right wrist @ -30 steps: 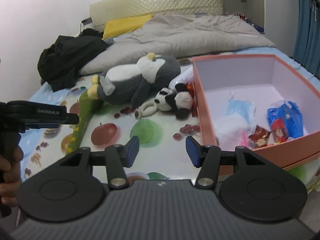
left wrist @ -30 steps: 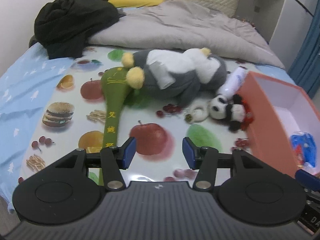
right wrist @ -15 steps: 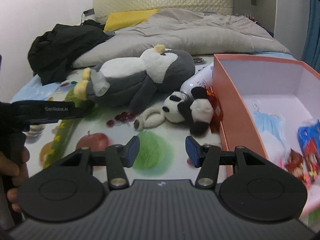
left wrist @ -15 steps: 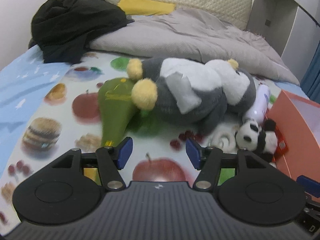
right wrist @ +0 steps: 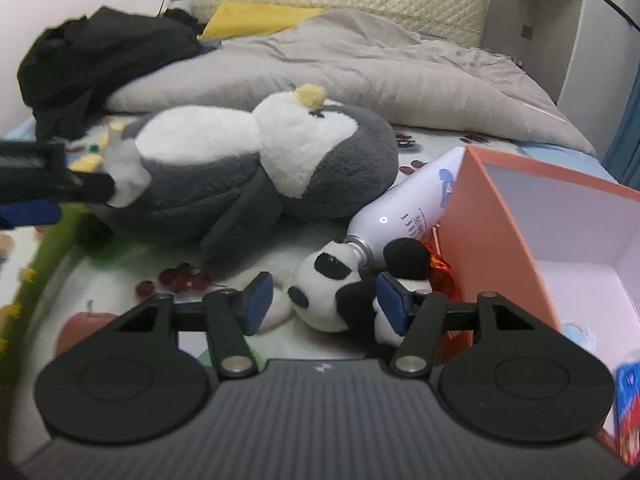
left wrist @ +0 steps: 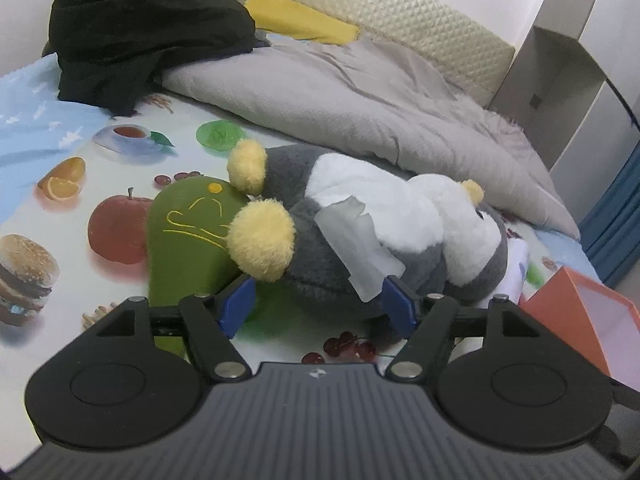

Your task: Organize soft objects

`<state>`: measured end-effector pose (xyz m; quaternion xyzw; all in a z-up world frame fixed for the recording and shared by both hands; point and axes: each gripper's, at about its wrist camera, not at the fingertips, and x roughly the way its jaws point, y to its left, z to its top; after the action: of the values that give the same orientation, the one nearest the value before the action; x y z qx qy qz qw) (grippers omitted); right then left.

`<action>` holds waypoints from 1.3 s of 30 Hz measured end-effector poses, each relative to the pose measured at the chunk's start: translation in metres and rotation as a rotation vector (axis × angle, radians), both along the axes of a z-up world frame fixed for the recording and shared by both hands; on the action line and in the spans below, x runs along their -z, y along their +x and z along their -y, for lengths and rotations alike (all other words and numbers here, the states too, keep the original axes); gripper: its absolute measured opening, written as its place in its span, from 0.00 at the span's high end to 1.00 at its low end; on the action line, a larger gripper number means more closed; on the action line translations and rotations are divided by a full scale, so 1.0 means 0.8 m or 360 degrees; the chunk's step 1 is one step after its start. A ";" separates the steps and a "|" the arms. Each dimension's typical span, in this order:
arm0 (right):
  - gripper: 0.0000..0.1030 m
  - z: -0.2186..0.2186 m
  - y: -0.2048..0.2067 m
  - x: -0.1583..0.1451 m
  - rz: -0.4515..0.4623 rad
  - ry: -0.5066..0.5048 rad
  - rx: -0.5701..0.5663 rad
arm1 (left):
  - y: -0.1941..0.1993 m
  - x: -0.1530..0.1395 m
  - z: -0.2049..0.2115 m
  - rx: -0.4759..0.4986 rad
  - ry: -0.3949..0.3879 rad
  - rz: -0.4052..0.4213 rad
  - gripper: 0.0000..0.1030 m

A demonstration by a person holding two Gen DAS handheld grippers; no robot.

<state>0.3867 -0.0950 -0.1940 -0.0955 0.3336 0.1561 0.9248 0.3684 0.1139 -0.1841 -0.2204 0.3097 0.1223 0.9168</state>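
Note:
A grey and white plush penguin [left wrist: 372, 236] with yellow feet lies on the fruit-print sheet; it also shows in the right wrist view [right wrist: 248, 168]. My left gripper [left wrist: 318, 306] is open, its blue pads on either side of the penguin's lower body. A green plush paddle [left wrist: 188, 236] lies under the penguin's feet. A small panda plush [right wrist: 340, 296] lies beside the orange box [right wrist: 488, 240]. My right gripper [right wrist: 322, 302] is open with the panda between its pads. The left gripper's tip [right wrist: 48, 192] shows at the penguin's feet.
A white tube [right wrist: 408, 208] lies between penguin and box. A grey duvet [left wrist: 360, 92], black clothes [left wrist: 136, 24] and a yellow pillow [left wrist: 296, 20] lie at the bed's head. The box holds blue packets [right wrist: 628, 396]. A blue curtain [left wrist: 612, 220] hangs at right.
Both grippers moved forward. The left one closed in on the penguin's lower body. The right one came up around the panda. Both stayed open.

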 end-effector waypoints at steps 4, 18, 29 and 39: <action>0.41 -0.008 0.014 0.015 0.0012 -0.0079 -0.0028 | 0.001 0.007 -0.004 -0.0035 -0.0110 0.0019 0.27; 0.42 -0.023 0.012 0.022 0.0094 -0.0278 -0.0146 | 0.013 0.011 -0.002 -0.0121 -0.0414 0.0073 0.33; 0.44 -0.023 0.015 0.030 0.0108 -0.0303 -0.0180 | 0.014 0.041 0.008 -0.0080 -0.0362 -0.0104 0.65; 0.53 -0.018 -0.001 0.014 0.0109 -0.0264 -0.0160 | 0.003 0.055 0.018 -0.0005 -0.0250 -0.0322 0.63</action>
<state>0.3857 -0.0807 -0.2052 -0.1937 0.3083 0.1706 0.9156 0.3704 0.0992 -0.2278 -0.2784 0.4090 0.1206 0.8606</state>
